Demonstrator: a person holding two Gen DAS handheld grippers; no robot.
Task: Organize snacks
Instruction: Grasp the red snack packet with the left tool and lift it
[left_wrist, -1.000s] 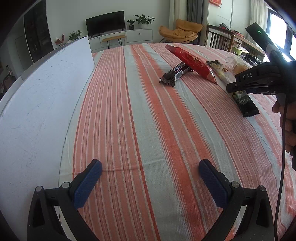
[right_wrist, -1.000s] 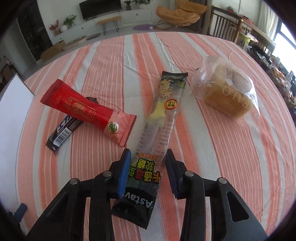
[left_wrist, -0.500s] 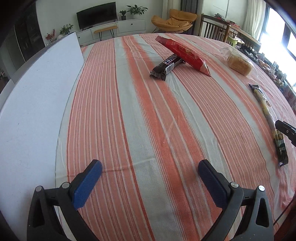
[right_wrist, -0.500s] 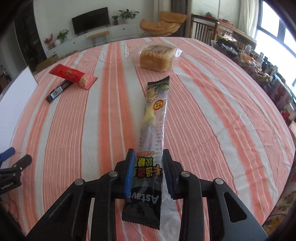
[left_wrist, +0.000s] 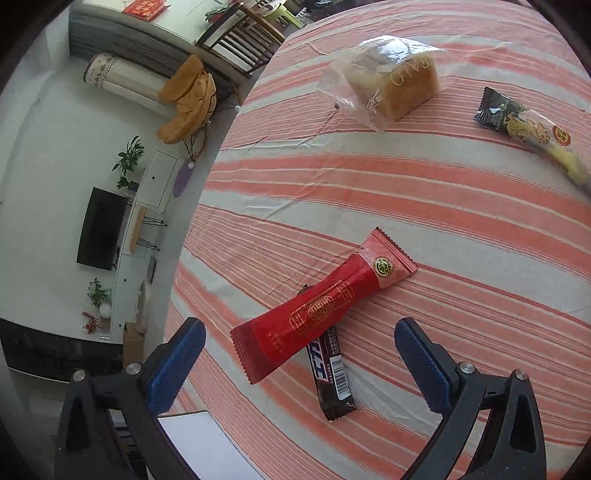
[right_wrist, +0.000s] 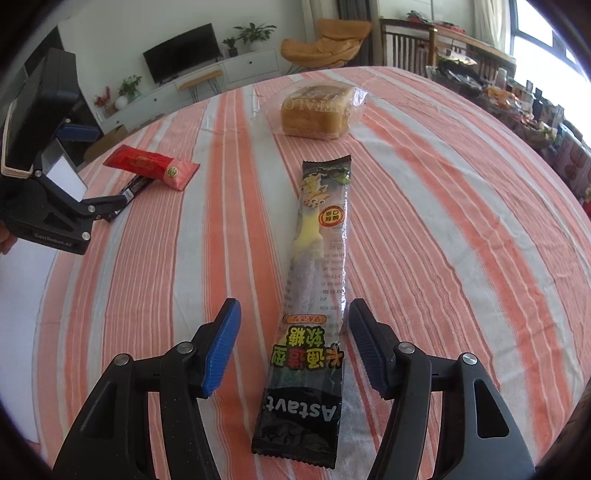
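Both grippers tilt down over the striped tablecloth (right_wrist: 424, 229); right gripper (right_wrist: 293, 345) is opening, pads clear of the long candy packet (right_wrist: 317, 266) between them; left gripper (left_wrist: 299, 363) gapes wide, empty, above the red wrapper (left_wrist: 321, 310).

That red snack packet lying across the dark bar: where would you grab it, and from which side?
Grip the red packet across its narrow width near the middle, coming from above. It lies flat, propped on the dark bar, so its long edges are exposed. The left gripper hangs open over it.

Colours on my bench (right_wrist: 461, 229): orange-and-white stripes.
My tongs' pads (right_wrist: 221, 347) blue; red wrapper (left_wrist: 321, 310) with gold print; long black-yellow packet (right_wrist: 317, 280); dark bar (left_wrist: 332, 376).
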